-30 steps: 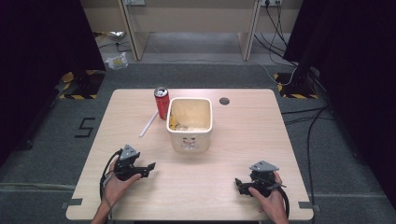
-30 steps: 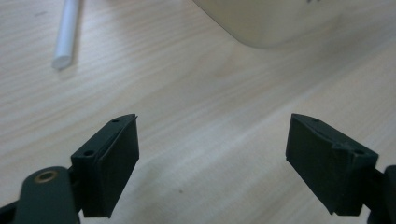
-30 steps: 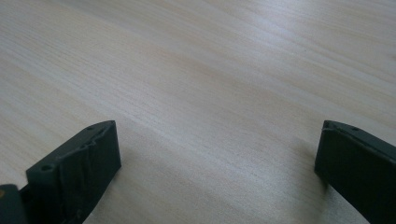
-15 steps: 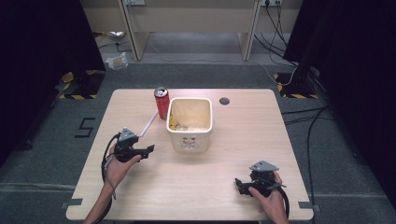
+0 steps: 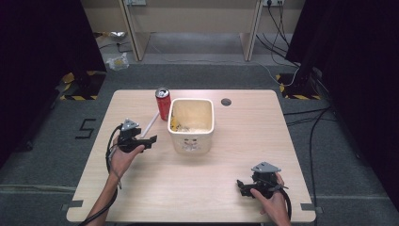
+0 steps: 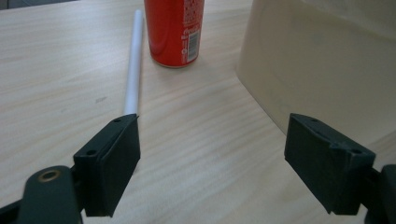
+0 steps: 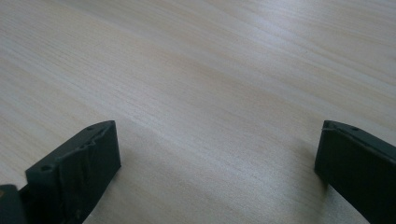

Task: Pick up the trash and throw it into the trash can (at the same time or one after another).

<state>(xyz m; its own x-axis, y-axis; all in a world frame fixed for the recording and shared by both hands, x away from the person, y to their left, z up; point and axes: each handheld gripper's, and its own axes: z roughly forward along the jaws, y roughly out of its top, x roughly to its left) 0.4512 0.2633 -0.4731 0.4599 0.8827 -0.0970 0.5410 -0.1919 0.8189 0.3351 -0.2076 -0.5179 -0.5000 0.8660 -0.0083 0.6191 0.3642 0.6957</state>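
My left claw (image 5: 149, 140) hovers over the left half of the worktop (image 5: 141, 188), jaws spread wide and gripping nothing. Nearest to it is the white straw (image 6: 133, 74), a thin, straight, matt tube lying flat on the wood; in the left claw view its near end sits just by the tip of one jaw, and I cannot tell whether they touch. From there the straw runs away toward the far side, passing just left of the red can (image 6: 175, 30). The can stands upright, glossy red with white print and a barcode, its silver top seen from above (image 5: 162, 92). Right of the can, and close to it, is the cream bin (image 5: 191, 123), a squarish tub with rounded corners and some yellowish scraps inside; its pale wall (image 6: 317, 60) rises beside my other jaw.

My right claw (image 5: 242, 184) is at the near right of the worktop, well apart from everything else, also wide and empty, with bare wood between its jaws.
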